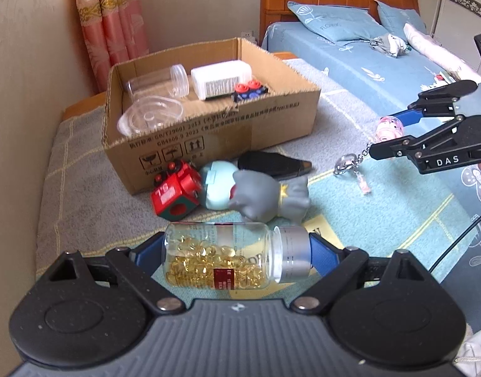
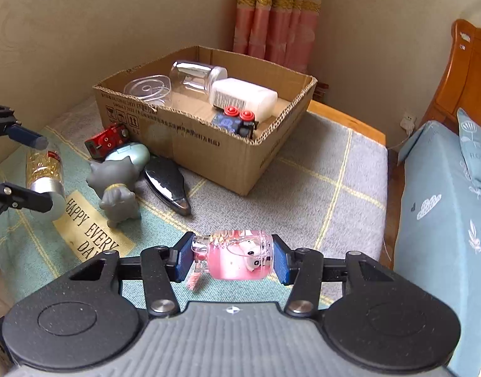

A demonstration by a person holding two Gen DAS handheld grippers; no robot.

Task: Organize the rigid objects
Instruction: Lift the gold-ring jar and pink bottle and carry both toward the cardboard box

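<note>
My left gripper (image 1: 237,251) is shut on a clear bottle of yellow capsules (image 1: 221,256) with a silver cap, held sideways above the blanket; it also shows in the right wrist view (image 2: 44,169). My right gripper (image 2: 232,257) is shut on a pink keychain bottle (image 2: 237,257), also seen in the left wrist view (image 1: 389,128) with its chain hanging. The open cardboard box (image 1: 272,119) holds a clear jar (image 1: 159,83), a white bottle (image 1: 221,78), a clear lid (image 1: 149,117) and a blue toy (image 1: 250,91).
On the blanket in front of the box lie a red cube toy (image 1: 174,193), a grey and teal figure (image 1: 256,194) and a black pointed object (image 1: 275,163). A bed with blue sheets (image 1: 381,72) is to the right. A wall runs on the left.
</note>
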